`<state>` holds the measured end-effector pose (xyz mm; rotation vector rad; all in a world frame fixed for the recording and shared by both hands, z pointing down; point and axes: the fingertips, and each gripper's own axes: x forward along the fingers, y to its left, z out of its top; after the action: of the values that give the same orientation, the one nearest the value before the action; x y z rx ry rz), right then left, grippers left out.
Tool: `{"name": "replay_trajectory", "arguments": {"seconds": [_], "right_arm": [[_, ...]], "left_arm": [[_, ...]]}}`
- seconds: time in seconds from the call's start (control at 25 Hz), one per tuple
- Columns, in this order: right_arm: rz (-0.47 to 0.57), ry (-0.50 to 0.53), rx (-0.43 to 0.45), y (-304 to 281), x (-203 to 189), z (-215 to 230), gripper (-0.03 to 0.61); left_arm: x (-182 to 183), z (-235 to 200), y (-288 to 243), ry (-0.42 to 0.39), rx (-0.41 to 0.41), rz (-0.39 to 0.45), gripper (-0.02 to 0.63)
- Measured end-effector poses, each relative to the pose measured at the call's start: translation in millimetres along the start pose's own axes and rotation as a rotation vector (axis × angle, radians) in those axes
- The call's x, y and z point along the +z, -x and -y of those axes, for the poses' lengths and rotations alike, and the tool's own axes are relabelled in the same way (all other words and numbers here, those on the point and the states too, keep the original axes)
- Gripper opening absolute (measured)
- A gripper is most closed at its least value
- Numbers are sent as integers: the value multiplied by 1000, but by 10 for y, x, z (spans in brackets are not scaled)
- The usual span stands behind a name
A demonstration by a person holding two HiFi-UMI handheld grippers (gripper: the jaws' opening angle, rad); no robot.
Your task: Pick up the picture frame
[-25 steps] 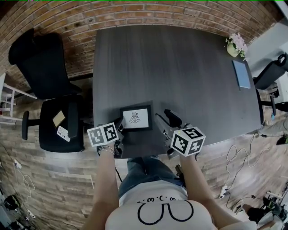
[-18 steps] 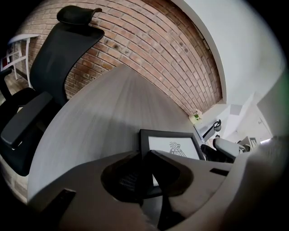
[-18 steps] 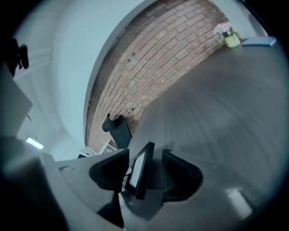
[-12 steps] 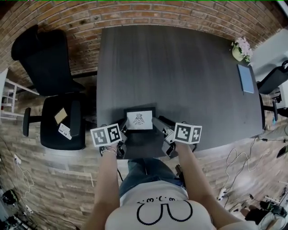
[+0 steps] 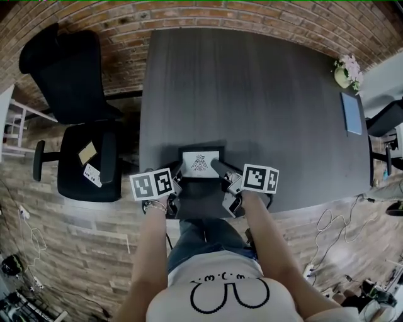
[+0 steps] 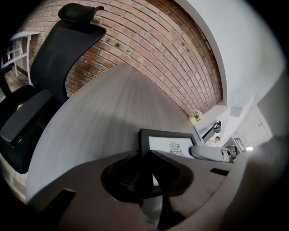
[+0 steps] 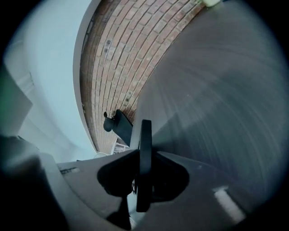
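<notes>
My right tool (image 5: 221, 177) has just been closing and now pinches the right edge of the picture frame (image 5: 200, 162). My left tool (image 5: 179, 185) pinches the left edge. The frame sits near the front edge of the dark counter (image 5: 264, 94). I'd raise both sides evenly. A brick wall (image 5: 208, 14) stands behind and an office chair (image 5: 69, 94) to the left.

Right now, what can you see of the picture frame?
The picture frame is a small rectangle with a black border around a white sheet bearing a dark line drawing. It faces up, close to the near edge of the dark table. The left gripper is clamped on its left edge; the right gripper, whose jaws have just been closing, pinches its right edge.
</notes>
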<state>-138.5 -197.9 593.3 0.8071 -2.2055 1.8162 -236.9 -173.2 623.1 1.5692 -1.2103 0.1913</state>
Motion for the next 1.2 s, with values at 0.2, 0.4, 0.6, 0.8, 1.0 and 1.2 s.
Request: {"name": "replay_trajectory", "arguments": {"seconds": [0.2,0.4,0.6,0.8,1.0,1.2], "right_arm": [[-24,-6,28,-12,-22,-33,60],[-87,17,40,-53,-69,-79,49],[-109,23,43,-68,-86,-144,31],[-103,43,57,-25,-96,-232,28],[-86,72,75,60,-88,-327,25],[-63,85,95,155,-58,-436,25]], "left_arm": [[-1,-18,9,5,-4,-2,69],[8,-23,6,10,-14,-9,69],[9,-20,2,18,-32,-20,69],[22,22,54,-10,-14,2,69],[94,133,174,-49,-22,36,198],[212,233,322,-81,-28,79,229]]}}
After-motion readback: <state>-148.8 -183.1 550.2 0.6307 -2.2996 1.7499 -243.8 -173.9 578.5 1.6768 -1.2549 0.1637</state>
